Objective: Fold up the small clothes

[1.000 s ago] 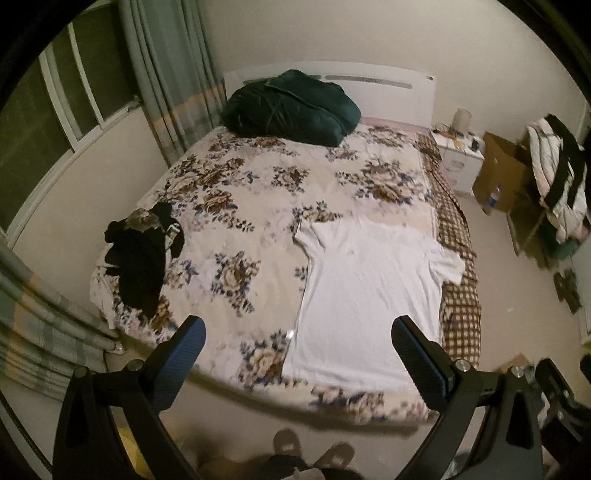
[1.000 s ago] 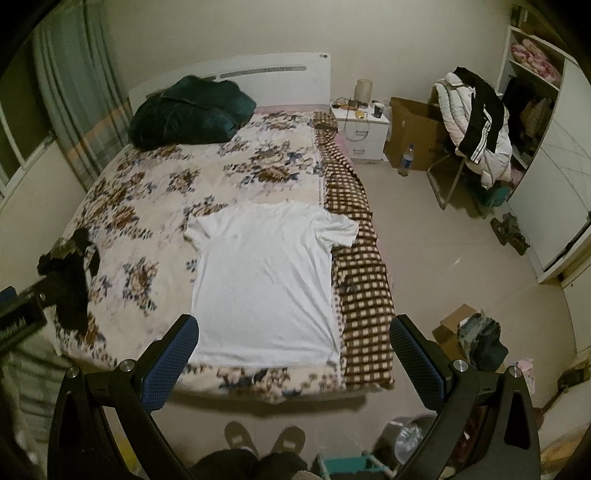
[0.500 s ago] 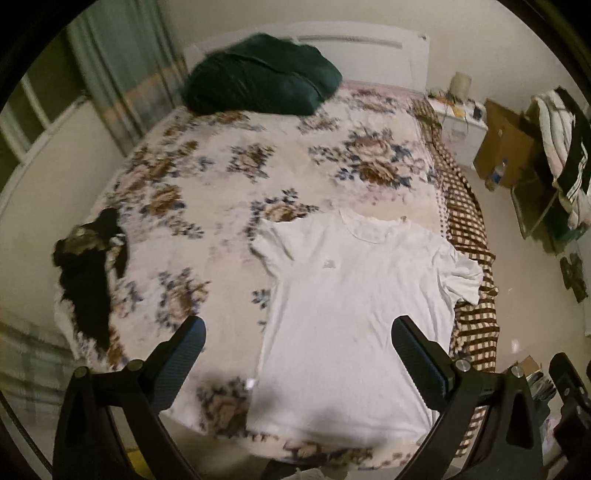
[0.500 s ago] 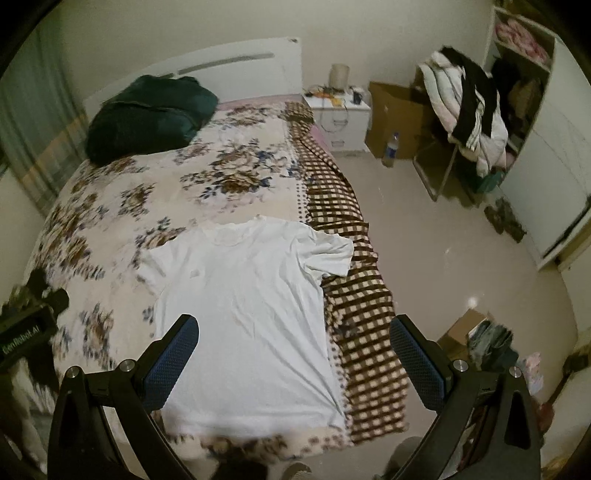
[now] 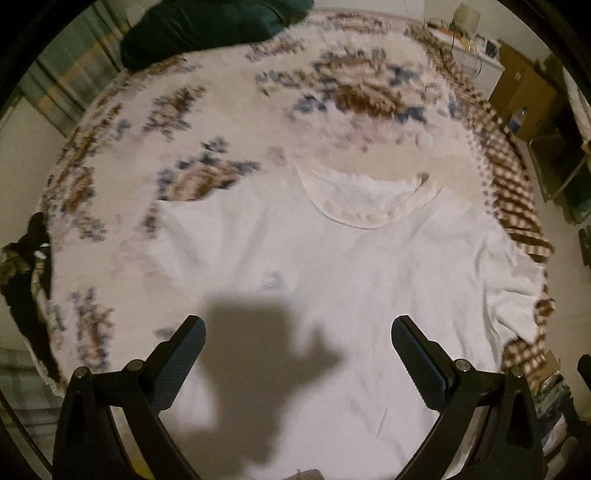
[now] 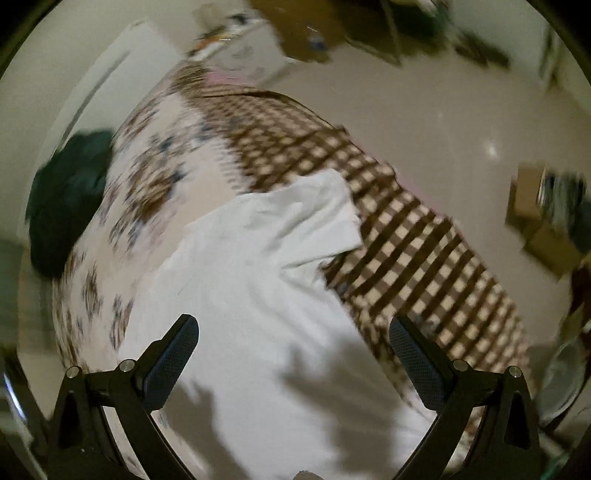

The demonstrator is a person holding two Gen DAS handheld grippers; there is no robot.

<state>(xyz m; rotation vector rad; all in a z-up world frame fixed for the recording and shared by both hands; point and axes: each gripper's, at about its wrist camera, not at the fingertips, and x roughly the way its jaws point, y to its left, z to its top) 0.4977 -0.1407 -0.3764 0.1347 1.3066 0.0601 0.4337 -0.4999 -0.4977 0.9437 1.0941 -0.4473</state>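
One white T-shirt (image 5: 332, 280) lies flat, front up, on the bed (image 5: 229, 122), its sleeve edge reaching the checked blanket (image 6: 406, 236). Two tools over it: left tool (image 5: 298, 360) spread wide, holding nothing; right tool (image 6: 293, 356) likewise spread, empty. One dark green bundle (image 5: 207, 26) at the headboard end, one dark garment (image 5: 26, 266) on the bed's left edge.

A bed under a floral cover (image 5: 229, 122) carries a white T-shirt (image 5: 332, 295) spread flat with its collar toward 12 o'clock, a dark green bundle (image 5: 207, 26) at 11 o'clock, dark clothing (image 5: 26, 273) at 9 o'clock, and a brown checked blanket (image 6: 406, 251) along 3 o'clock.
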